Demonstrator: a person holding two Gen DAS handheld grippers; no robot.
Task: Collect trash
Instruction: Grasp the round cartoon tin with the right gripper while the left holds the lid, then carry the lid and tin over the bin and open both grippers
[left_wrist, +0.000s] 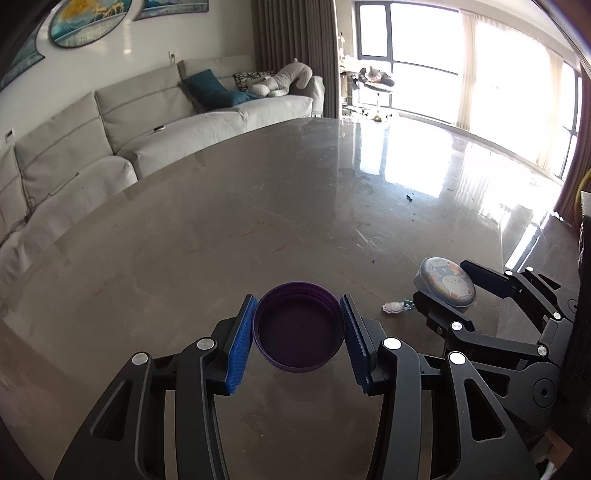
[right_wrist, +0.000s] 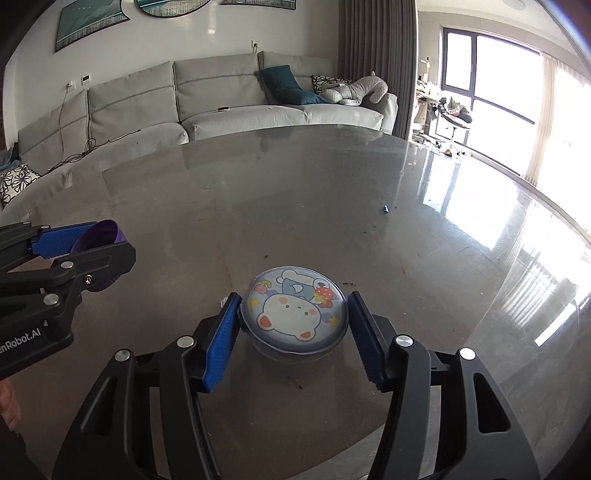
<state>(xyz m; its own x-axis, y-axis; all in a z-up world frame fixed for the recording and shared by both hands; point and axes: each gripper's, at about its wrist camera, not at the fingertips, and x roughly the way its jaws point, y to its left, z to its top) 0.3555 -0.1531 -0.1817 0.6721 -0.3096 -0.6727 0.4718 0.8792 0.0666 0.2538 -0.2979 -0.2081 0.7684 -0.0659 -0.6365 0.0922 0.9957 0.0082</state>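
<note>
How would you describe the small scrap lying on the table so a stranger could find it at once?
Start at the big grey table. Near the right gripper, which holds a round cartoon tin, a small crumpled white wrapper lies loose on the tabletop. Unlike the tin and the purple lid, no gripper holds it.

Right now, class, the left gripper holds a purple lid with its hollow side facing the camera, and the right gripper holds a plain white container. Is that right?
Not quite. The right gripper holds a round container printed with cartoon bears, not plain white; the right wrist view shows it. The left gripper does hold the purple lid, hollow side facing the camera.
</note>
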